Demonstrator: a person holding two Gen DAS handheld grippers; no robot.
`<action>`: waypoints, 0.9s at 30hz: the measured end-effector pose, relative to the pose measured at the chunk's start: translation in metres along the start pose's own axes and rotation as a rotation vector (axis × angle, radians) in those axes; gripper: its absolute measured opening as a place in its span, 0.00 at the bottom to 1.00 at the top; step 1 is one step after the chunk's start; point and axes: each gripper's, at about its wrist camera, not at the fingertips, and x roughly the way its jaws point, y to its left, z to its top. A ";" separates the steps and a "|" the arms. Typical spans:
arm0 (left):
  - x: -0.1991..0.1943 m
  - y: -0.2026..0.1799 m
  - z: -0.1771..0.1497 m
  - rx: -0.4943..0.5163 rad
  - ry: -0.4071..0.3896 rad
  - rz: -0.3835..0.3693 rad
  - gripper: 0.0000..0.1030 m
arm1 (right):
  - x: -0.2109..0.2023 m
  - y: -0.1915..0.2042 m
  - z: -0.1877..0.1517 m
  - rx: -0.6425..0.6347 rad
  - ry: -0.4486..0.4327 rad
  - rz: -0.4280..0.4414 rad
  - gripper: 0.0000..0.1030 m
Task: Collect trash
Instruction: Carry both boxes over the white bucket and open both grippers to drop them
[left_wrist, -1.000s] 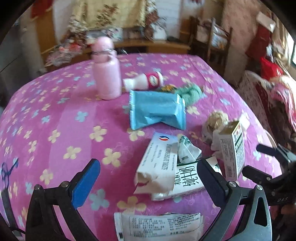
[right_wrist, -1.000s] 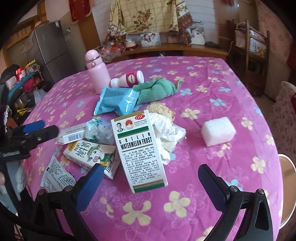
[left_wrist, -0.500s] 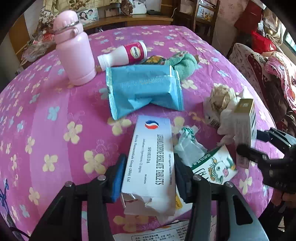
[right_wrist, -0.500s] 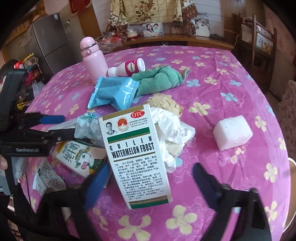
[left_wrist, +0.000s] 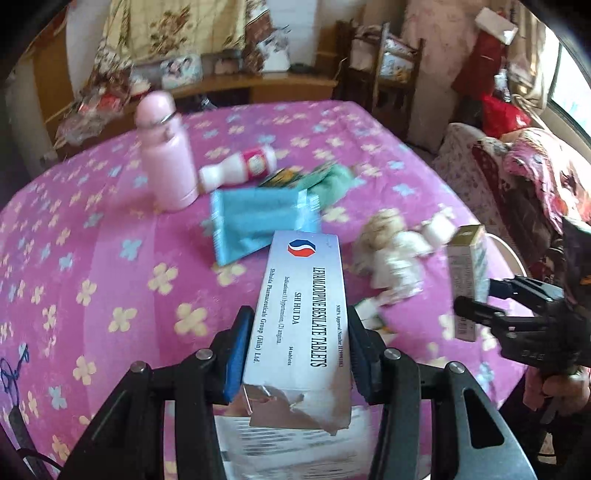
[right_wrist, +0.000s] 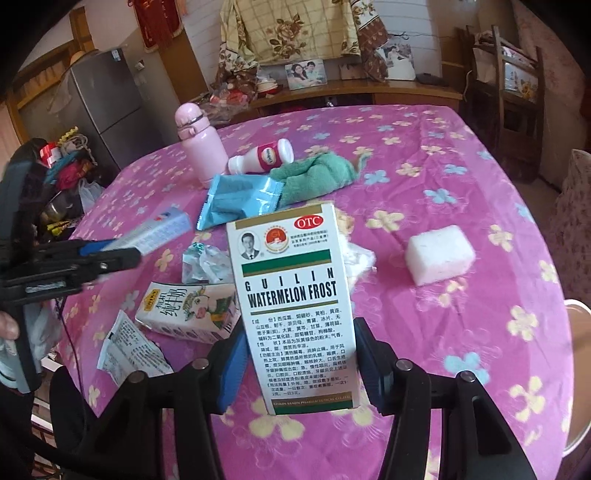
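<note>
My left gripper (left_wrist: 299, 332) is shut on a white tablet box (left_wrist: 303, 295) with a torn near end, held above the pink flowered tablecloth (left_wrist: 92, 277). The right wrist view shows this box (right_wrist: 159, 229) in the left gripper (right_wrist: 122, 251), off the table at the left. My right gripper (right_wrist: 300, 343) has its jaws closing, with the blue pads pressing both long sides of a white and green Watermelon Frost box (right_wrist: 288, 266). That box (left_wrist: 467, 280) stands upright in the right gripper (left_wrist: 480, 299) at the table's right edge.
On the table lie a milk carton (right_wrist: 188, 306), a crumpled wrapper (right_wrist: 205, 262), a paper leaflet (right_wrist: 129, 350), a blue pouch (right_wrist: 240, 199), a green cloth (right_wrist: 317, 177), a small bottle (right_wrist: 262, 157), a pink flask (right_wrist: 201, 147) and a white sponge (right_wrist: 439, 254).
Both grippers went from wide open to closed on their boxes. The left one has lifted the tablet box off the pile; the right one's pads have narrowed onto the Watermelon Frost box.
</note>
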 end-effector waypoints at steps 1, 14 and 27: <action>-0.003 -0.010 0.002 0.009 -0.008 -0.011 0.48 | -0.004 -0.005 -0.002 0.006 0.002 -0.015 0.55; 0.026 -0.186 0.020 0.155 -0.015 -0.203 0.48 | -0.079 -0.126 -0.027 0.165 -0.013 -0.210 0.55; 0.092 -0.343 0.029 0.290 0.031 -0.276 0.48 | -0.112 -0.287 -0.081 0.405 0.051 -0.383 0.55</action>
